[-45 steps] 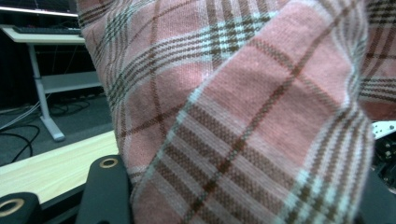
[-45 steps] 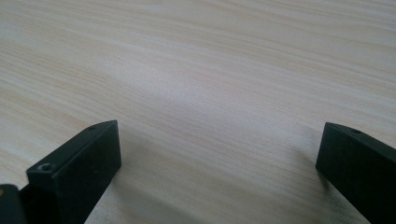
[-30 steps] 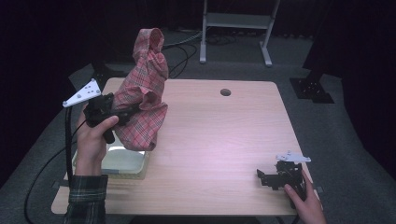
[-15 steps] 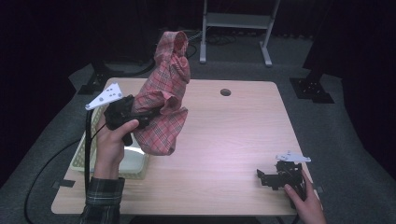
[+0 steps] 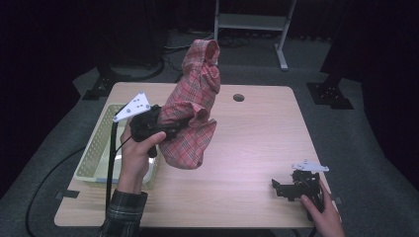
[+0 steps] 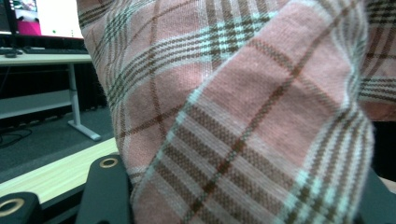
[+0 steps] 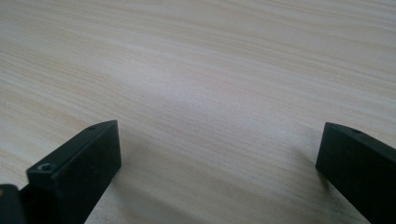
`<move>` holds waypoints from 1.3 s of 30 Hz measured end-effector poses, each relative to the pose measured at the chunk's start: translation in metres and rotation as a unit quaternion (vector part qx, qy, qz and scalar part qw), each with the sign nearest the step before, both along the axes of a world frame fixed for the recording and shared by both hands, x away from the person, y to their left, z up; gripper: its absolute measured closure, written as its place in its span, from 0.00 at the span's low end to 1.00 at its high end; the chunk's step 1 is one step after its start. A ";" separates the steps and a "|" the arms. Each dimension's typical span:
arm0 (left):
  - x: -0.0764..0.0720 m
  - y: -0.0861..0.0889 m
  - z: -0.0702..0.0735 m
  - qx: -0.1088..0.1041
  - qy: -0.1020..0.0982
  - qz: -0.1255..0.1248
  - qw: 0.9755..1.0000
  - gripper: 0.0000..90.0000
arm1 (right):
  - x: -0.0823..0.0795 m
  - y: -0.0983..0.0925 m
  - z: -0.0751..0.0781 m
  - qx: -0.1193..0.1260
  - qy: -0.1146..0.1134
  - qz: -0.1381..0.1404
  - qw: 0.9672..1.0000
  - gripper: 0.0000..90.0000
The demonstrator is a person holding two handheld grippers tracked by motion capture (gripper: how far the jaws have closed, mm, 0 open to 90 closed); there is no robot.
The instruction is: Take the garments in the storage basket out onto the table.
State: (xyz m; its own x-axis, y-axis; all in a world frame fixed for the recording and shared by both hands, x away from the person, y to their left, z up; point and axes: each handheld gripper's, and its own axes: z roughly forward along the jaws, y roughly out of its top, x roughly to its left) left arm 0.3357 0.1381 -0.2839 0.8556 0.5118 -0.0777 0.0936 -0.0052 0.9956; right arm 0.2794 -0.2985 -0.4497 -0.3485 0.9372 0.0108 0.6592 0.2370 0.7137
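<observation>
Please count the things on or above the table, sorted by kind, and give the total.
Plaid shirt: 1
Basket: 1
Grippers: 2, the left gripper with jaws shut on the shirt, the right gripper with jaws open over the table
Total: 4

Dark lab, black curtains (image 5: 59,29), desk monitor (image 6: 46,17)

1. My left claw (image 5: 170,129) holds the shirt (image 5: 192,108) above the counter (image 5: 257,143) — left of centre.
2. The basket (image 5: 101,143) sits at the counter's left edge, just beside the shirt.
3. My right claw (image 5: 281,187) rests near the right corner — well apart.
</observation>
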 end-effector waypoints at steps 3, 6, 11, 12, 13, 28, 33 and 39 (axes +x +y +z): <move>-0.002 -0.010 -0.005 0.006 -0.003 -0.003 1.000 0.46 | 0.000 0.000 0.000 0.000 0.000 0.000 1.000 0.00; -0.002 -0.019 -0.012 0.011 -0.001 -0.006 1.000 0.46 | 0.000 0.000 0.000 0.000 0.000 0.000 1.000 0.00; -0.003 -0.030 -0.027 0.012 0.009 -0.009 1.000 0.46 | 0.000 0.000 0.000 0.000 0.000 0.000 1.000 0.00; -0.003 -0.032 -0.030 0.012 0.011 -0.008 1.000 0.46 | 0.000 0.000 0.000 0.000 0.000 0.000 1.000 0.00; -0.003 -0.034 -0.033 0.013 0.011 -0.009 1.000 0.46 | 0.000 0.000 0.000 0.000 0.000 0.000 1.000 0.00; -0.001 -0.051 -0.071 0.048 0.032 -0.007 0.998 0.46 | 0.000 0.000 0.000 0.000 0.000 0.000 1.000 0.00; 0.000 -0.052 -0.080 0.060 0.038 -0.001 0.997 0.46 | 0.000 0.000 0.000 0.000 0.000 0.000 1.000 0.00; 0.001 -0.058 -0.091 0.082 0.044 0.006 0.996 0.46 | 0.000 0.000 0.000 0.000 0.000 0.000 1.000 0.00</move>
State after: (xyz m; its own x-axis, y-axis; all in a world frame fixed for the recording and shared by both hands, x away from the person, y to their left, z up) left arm 0.3367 0.0797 -0.3752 0.8429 0.5339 -0.0663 0.1810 -0.1654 0.9695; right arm 0.2793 -0.2984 -0.4497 -0.3476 0.9376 0.0115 0.6595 0.2358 0.7138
